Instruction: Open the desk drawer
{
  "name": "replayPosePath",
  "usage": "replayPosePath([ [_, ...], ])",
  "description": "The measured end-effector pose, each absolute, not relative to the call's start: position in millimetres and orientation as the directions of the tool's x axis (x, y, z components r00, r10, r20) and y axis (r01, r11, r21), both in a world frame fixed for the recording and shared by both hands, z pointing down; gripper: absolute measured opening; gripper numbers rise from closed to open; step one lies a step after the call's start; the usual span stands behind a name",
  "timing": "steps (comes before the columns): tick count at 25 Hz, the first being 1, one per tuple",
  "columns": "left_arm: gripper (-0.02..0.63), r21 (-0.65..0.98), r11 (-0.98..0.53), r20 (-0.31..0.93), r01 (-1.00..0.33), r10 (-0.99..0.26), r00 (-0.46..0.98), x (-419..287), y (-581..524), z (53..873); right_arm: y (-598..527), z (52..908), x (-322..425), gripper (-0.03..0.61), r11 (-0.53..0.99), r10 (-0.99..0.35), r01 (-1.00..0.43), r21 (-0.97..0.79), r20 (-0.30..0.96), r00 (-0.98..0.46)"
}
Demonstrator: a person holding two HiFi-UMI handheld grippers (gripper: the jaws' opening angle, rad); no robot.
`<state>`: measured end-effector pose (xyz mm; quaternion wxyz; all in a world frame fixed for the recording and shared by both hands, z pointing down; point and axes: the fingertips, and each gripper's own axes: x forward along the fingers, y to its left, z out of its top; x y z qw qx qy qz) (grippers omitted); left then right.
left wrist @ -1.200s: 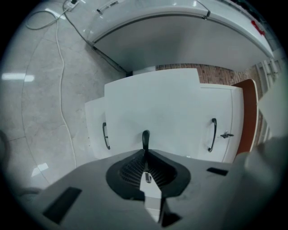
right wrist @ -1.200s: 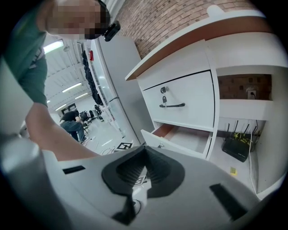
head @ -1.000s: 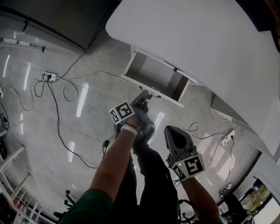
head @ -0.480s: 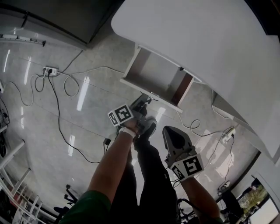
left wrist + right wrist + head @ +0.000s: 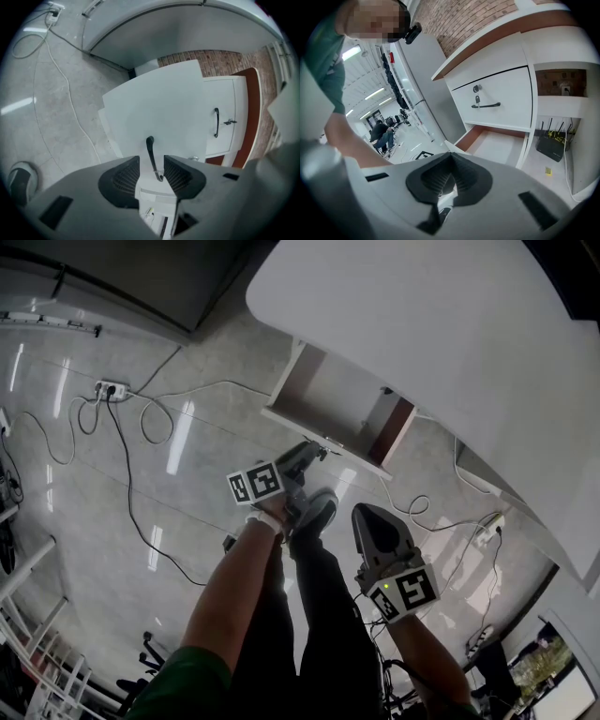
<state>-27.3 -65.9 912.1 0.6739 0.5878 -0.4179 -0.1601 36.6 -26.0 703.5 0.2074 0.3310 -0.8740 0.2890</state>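
A white desk point(image 5: 450, 343) has one drawer point(image 5: 328, 399) pulled out, its inside bare. In the left gripper view the drawer's white front point(image 5: 159, 103) fills the middle, and its black bar handle point(image 5: 150, 150) stands between the jaws. My left gripper point(image 5: 151, 161) point(image 5: 311, 454) is at that handle with its jaws opening, and a gap shows on each side of the bar. My right gripper point(image 5: 373, 526) point(image 5: 449, 180) hangs back beside the person's leg, shut on nothing. In the right gripper view a closed upper drawer point(image 5: 497, 101) sits above the open one point(image 5: 499, 143).
White cables and a power strip point(image 5: 108, 390) lie on the glossy tiled floor at left; another strip point(image 5: 487, 531) lies at right. The person's shoe point(image 5: 319, 510) is just behind the left gripper. A router point(image 5: 552, 146) sits under the desk. A white cabinet door point(image 5: 220, 122) stands beyond.
My left gripper has drawn back a little from the desk, and the drawer stands slightly further out. The right gripper has stayed where it was.
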Motion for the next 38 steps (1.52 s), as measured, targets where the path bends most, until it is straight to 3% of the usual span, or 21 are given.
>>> replayPosePath([
  [6, 0.153, 0.872, 0.199, 0.460, -0.447, -0.646, 0.610, -63, -30, 865, -31, 674, 37, 0.002, 0.609, -0.487, -0.715, -0.344, 0.550, -0.679],
  [12, 0.130, 0.672, -0.050, 0.553, -0.739, -0.630, 0.545, -115, -16, 722, -35, 593, 44, 0.002, 0.623, -0.539, -0.728, -0.286, 0.517, -0.664],
  [16, 0.127, 0.471, -0.213, 0.575, -0.856, -0.662, 0.481, -137, -17, 619, -41, 524, 48, 0.002, 0.615, -0.590, -0.750, -0.243, 0.489, -0.642],
  [26, 0.092, 0.205, -0.385, 0.355, -0.900, -0.827, 0.435, -106, -80, 403, -84, 380, 58, 0.002, 0.586, -0.730, -0.798, -0.139, 0.338, -0.594],
  [38, 0.074, 0.139, -0.403, 0.304, -0.904, -0.852, 0.426, -91, -78, 308, -80, 293, 66, 0.002, 0.584, -0.772, -0.809, -0.067, 0.262, -0.579],
])
